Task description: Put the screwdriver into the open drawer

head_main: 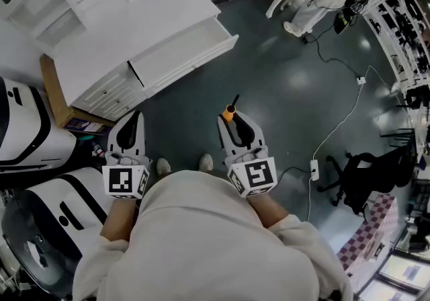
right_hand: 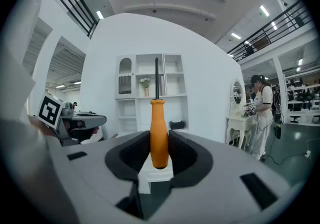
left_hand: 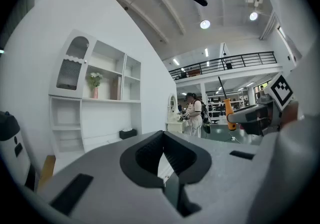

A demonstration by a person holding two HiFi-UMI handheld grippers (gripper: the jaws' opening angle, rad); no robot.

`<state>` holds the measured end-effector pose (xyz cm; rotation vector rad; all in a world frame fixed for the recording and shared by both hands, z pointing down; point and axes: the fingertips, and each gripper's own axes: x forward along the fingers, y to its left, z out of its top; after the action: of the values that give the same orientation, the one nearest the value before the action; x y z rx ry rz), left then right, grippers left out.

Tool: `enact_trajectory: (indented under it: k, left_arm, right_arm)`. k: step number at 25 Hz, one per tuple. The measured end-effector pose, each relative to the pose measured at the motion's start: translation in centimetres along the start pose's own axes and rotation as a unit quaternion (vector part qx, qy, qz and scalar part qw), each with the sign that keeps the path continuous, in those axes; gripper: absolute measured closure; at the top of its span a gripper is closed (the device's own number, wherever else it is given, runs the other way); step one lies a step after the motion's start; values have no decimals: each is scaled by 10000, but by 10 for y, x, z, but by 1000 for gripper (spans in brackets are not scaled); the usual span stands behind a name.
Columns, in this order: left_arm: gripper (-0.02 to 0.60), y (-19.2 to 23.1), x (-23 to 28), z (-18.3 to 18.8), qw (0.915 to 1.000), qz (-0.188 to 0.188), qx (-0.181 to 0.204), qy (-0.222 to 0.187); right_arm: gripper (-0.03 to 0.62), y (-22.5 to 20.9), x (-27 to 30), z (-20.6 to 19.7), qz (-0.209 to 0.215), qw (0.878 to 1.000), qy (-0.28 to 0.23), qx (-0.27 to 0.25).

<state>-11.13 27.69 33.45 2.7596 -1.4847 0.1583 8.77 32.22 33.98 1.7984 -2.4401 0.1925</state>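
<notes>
Right tongs (right_hand: 159, 154) pinch the orange handle of the screwdriver (right_hand: 159, 130), and its dark shaft sticks out past the tips toward one o'clock in my head view. My left tongs (left_hand: 163, 154), at nine o'clock from them, are pressed together with nothing between. Both hang over the dark floor (head_main: 289, 78). At eleven o'clock the drawer (head_main: 191, 64) of the white cabinet (head_main: 134, 17) stands open, well apart from the screwdriver.

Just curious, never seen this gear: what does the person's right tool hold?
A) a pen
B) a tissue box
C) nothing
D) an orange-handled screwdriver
D: the right tool has its jaws pressed on the orange-handled screwdriver, whose dark shaft sticks out past them.
</notes>
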Motion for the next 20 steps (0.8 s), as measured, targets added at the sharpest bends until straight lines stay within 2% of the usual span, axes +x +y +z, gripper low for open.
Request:
enact_trajectory:
  k: [20]
  left_arm:
    - [577, -1, 12, -4, 10000, 52, -1, 61]
  right_arm:
    - [474, -11, 17, -7, 95, 9999, 113, -33]
